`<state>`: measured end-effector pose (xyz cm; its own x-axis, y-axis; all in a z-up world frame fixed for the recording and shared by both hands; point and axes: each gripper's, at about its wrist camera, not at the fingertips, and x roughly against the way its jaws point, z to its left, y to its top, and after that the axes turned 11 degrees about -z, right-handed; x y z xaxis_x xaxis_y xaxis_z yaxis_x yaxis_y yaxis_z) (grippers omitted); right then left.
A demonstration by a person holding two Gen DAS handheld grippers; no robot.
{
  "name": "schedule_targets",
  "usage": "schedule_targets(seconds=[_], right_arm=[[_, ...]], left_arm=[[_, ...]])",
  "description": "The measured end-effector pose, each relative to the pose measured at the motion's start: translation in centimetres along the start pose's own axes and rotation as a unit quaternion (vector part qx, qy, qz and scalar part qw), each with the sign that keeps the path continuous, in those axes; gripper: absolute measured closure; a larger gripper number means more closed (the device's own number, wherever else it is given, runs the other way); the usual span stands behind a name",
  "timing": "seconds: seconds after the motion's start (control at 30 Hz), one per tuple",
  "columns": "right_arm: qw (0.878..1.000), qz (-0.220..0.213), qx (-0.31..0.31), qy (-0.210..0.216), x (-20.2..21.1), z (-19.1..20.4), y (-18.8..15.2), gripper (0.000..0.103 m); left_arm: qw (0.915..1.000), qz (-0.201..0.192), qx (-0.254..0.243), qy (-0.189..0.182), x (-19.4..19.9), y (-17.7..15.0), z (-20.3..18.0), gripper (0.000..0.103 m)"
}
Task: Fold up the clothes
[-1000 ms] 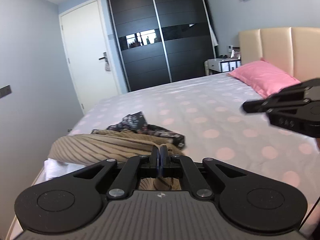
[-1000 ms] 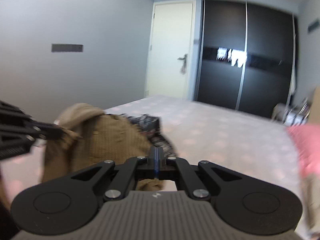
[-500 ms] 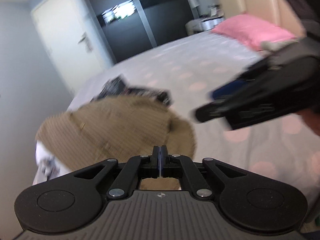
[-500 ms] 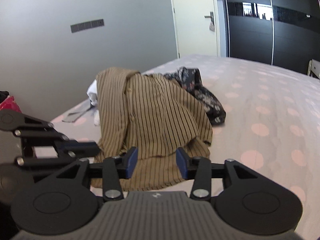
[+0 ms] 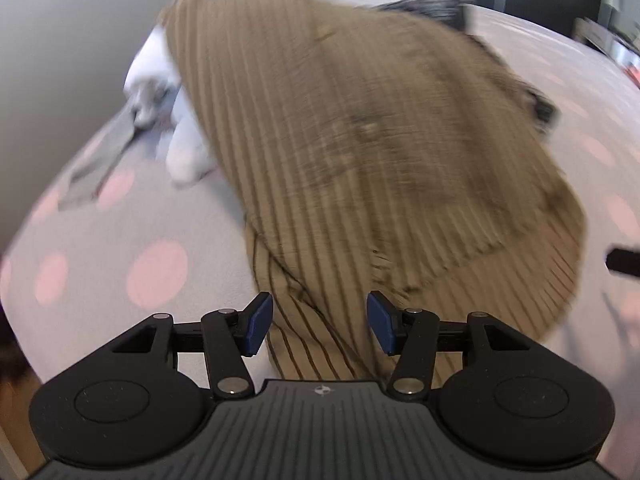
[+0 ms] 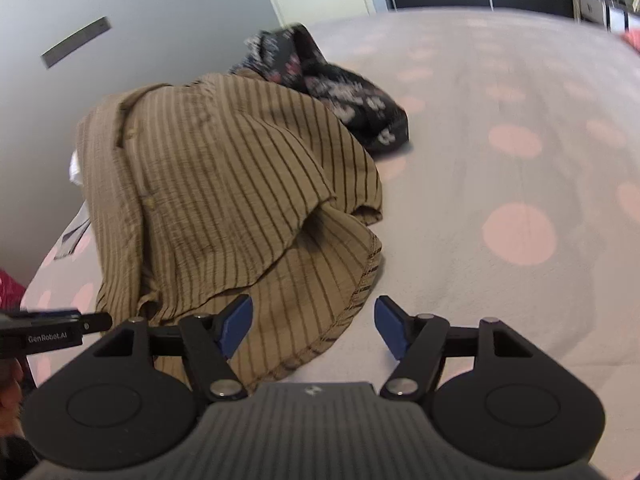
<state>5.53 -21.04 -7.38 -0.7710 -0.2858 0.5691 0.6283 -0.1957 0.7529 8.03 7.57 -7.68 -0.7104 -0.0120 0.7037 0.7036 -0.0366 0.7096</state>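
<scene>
Right wrist view shows us the tan shirt with dark pinstripes (image 6: 224, 184) heaped unfolded at centre-left on the grey bed with pink dots (image 6: 520, 168); a dark floral garment (image 6: 340, 92) waits behind. Our right gripper (image 6: 314, 326) and left gripper (image 5: 320, 326) are both opening, pads clear of the cloth. Folding looks barely begun.

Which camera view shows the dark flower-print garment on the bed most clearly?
The right wrist view. There the dark flower-print garment lies in plain sight behind the tan striped shirt, with its pattern readable. In the left wrist view only a blurred dark edge shows above the shirt.
</scene>
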Motion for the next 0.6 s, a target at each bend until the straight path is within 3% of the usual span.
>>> schedule_targets(seconds=[0.13,0.23,0.3,0.37,0.43,0.5,0.53,0.57,0.6], right_arm=[[0.998,0.014,-0.058,0.018,-3.8,-0.7,0.6,0.033],[0.993,0.014,-0.11,0.036,-6.3,-0.8,1.0,0.033],[0.988,0.008,-0.144,0.051,-7.7,-0.7,1.2,0.033],[0.986,0.002,-0.151,0.064,-8.8,-0.3,1.4,0.035],[0.987,0.0,-0.148,0.064,-9.7,0.2,1.4,0.054],[0.987,0.003,-0.148,0.053,-10.4,0.4,1.4,0.085],[0.988,0.0,-0.149,0.05,-10.6,0.4,1.5,0.09],[0.987,-0.005,-0.15,0.051,-10.5,0.5,1.5,0.1],[0.987,-0.01,-0.149,0.053,-10.3,0.7,1.7,0.101]], left_arm=[[0.9964,0.022,0.078,-0.026,-3.1,-0.4,2.2,0.053],[0.9929,0.032,0.109,-0.034,-4.8,-0.1,2.8,0.049],[0.9921,0.02,0.12,-0.031,-5.2,0.1,2.9,0.045],[0.9946,0.003,0.099,-0.03,-5.3,0.4,2.5,0.043],[0.9967,0.001,0.078,-0.024,-5.4,0.5,2.2,0.043],[0.9965,-0.003,0.08,-0.022,-5.5,0.6,2.3,0.043],[0.9963,-0.003,0.083,-0.021,-5.6,0.9,2.3,0.046],[0.9962,-0.005,0.086,-0.016,-5.7,1.1,2.4,0.056],[0.9961,-0.007,0.088,-0.011,-5.9,1.3,2.4,0.065]])
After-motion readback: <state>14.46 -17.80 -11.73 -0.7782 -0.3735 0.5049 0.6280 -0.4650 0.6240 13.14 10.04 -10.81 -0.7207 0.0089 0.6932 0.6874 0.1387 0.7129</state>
